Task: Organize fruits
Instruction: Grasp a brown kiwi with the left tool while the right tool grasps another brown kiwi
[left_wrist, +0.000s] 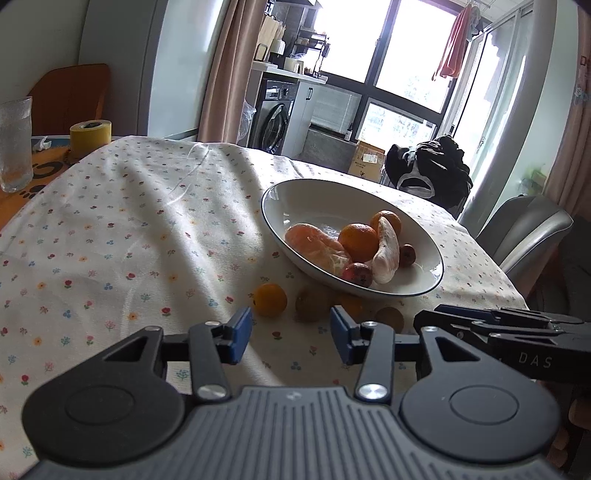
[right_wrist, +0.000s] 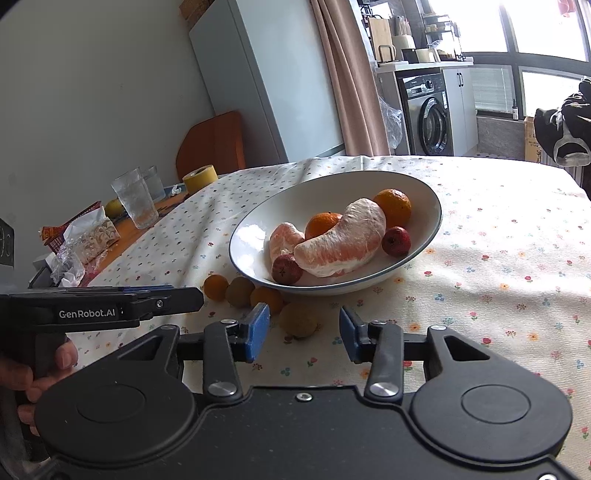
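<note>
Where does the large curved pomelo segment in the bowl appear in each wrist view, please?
Left wrist view: the pomelo segment is right of centre, seen narrow and end-on, leaning against an orange.
Right wrist view: the same segment is at centre, seen broadside as a wide crescent.
Shared landmark: the white bowl with a dark rim, holding it in both.

Blown-out daylight from the windows glares on the tablecloth; fisheye edges bend and darken
</note>
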